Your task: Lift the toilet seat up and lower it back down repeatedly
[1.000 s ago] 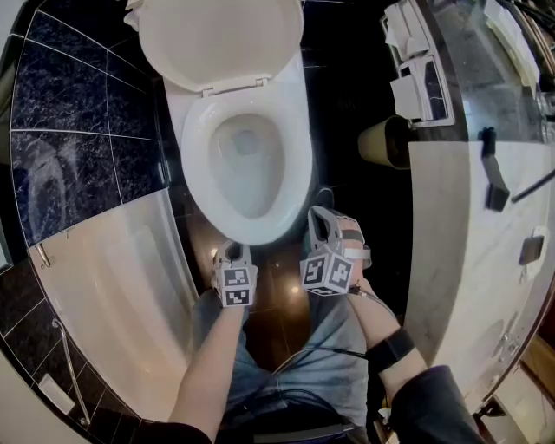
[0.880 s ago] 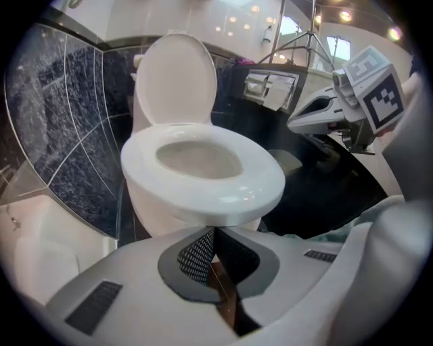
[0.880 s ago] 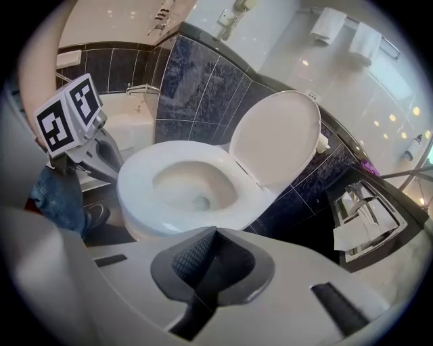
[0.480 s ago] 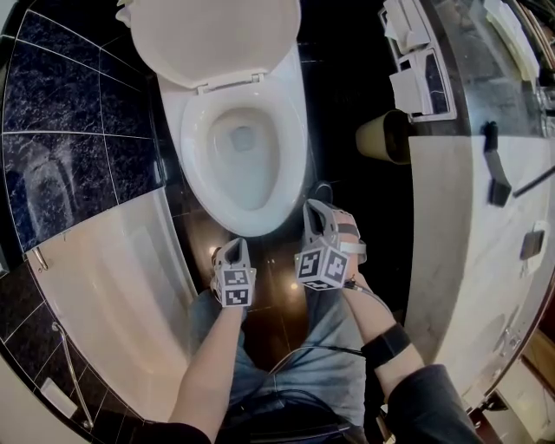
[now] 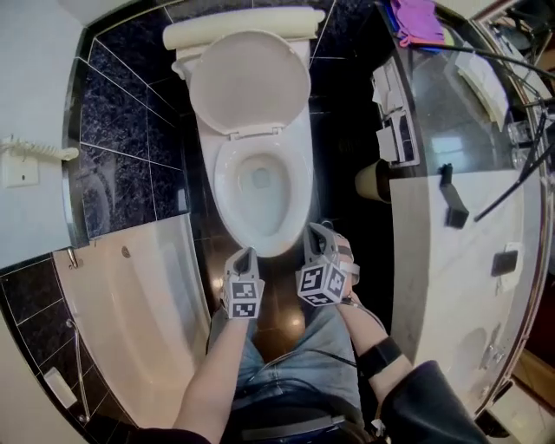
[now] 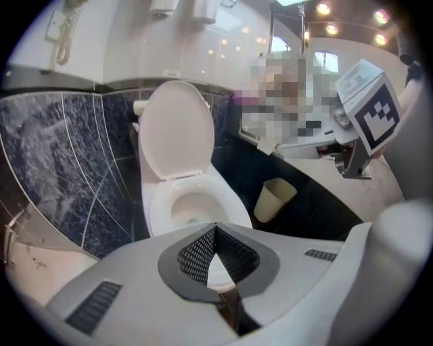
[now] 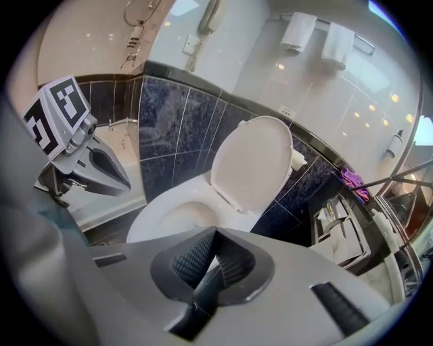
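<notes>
The toilet seat (image 5: 250, 82) and bowl (image 5: 260, 208) are white. The wall tiles (image 5: 121, 130) are blue-black with pale mottling and thin white grout lines. The bathtub (image 5: 139, 303) is creamy white, the floor (image 5: 277, 299) glossy dark brown. The left gripper (image 5: 245, 254) and right gripper (image 5: 317, 228) are grey, with black-and-white square markers and dark cross-hatched fingers (image 6: 196, 253). The bin (image 5: 373, 180) is beige, the cloth (image 5: 416, 17) purple, the table (image 5: 434, 260) pale marbled.

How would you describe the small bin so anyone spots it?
Start at the white toilet, lid raised. To its right in the head view, on the black floor beside the pale vanity counter, stands a beige tapered bin. It is the only tan, round thing there.
</notes>
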`<state>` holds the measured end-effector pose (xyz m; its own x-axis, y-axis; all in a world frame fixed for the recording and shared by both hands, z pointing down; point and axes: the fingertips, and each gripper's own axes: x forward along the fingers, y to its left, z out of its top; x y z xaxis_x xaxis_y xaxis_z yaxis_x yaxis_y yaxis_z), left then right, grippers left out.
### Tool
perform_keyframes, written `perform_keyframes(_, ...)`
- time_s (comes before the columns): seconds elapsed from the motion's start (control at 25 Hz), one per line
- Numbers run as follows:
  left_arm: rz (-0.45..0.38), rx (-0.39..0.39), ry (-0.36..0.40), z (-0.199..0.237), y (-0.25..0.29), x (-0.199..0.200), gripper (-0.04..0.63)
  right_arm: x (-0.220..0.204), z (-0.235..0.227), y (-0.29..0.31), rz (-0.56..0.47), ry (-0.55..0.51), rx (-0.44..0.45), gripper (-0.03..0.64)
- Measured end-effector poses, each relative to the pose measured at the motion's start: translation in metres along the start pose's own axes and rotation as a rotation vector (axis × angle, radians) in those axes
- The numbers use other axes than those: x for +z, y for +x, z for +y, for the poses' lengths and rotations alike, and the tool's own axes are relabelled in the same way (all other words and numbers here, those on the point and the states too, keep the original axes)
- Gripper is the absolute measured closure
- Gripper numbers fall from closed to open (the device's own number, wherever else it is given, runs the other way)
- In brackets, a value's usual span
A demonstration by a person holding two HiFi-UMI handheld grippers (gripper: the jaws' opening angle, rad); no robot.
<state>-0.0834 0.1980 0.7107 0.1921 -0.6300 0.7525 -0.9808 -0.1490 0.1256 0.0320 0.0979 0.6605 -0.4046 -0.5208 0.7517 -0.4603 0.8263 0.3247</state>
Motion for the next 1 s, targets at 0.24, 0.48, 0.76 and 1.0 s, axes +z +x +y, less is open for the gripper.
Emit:
perform_keyframes(0.24,-0.151,0.041,0.02,0.015,-0.083,0.116,0.598,0.078,-0.045,-0.065,-0.103,0.149,-0.015,0.594)
perform_keyframes(0.48,-0.282,0.071,0.025,0.019,-0.168,0.208,0.598,0.132,-0.087,-0.131,-0.196,0.221,-0.004,0.594)
perform_keyframes(0.76,-0.401,0.116,0.02,0.038,-0.234,0.273,0.598,0.172,-0.118,-0.179,-0.305,0.302,0.01,0.594)
perform_keyframes(1.0,-0.458,0.12,-0.012,0.043,-0.266,0.298,0.598,0.173,-0.138,-0.198,-0.304,0.318,-0.017,0.594)
